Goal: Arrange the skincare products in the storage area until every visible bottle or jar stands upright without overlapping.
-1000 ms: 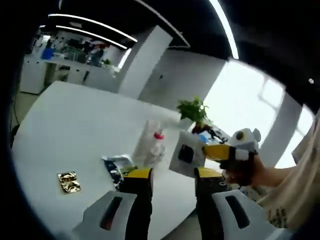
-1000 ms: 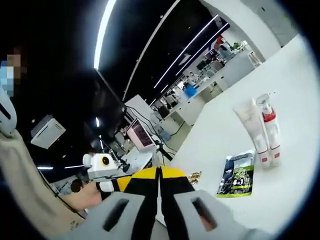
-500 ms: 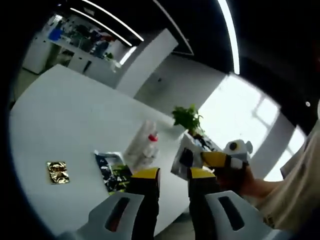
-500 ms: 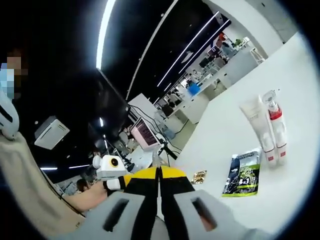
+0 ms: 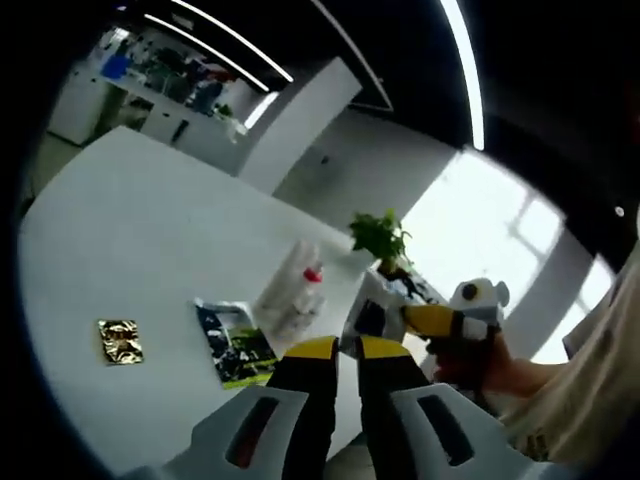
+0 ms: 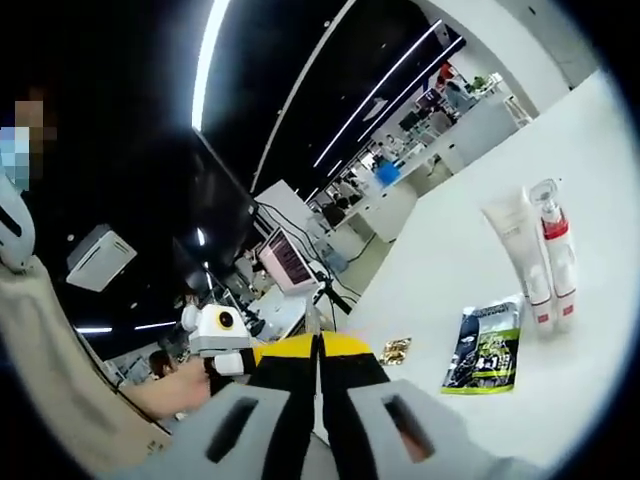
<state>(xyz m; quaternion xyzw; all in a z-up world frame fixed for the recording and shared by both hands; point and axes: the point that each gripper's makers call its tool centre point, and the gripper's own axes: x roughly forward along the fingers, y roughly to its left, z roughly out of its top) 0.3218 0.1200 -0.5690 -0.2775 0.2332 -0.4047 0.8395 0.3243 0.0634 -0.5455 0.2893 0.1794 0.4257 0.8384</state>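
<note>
On the white table (image 5: 130,240) a white tube and a pump bottle (image 5: 290,295) with a red collar lie side by side, touching. In the right gripper view the tube (image 6: 515,255) is on the left of the bottle (image 6: 555,255). A dark and green sachet (image 5: 238,345) (image 6: 485,355) and a small gold packet (image 5: 120,341) (image 6: 397,350) lie flat nearby. My left gripper (image 5: 347,350) hovers short of the sachet, its jaws almost touching and holding nothing. My right gripper (image 6: 318,345) is shut and empty, off the table's edge.
A hand (image 5: 480,365) holds the right gripper (image 5: 440,322) at the right. Beside it stands a white boxy thing with a dark patch (image 5: 372,315), and behind that a green plant (image 5: 380,235). Desks and screens (image 6: 285,265) lie beyond the table.
My left gripper's jaws have closed from wide apart to a narrow slit. The right gripper stays shut. Both views have shifted a little with the hands.
</note>
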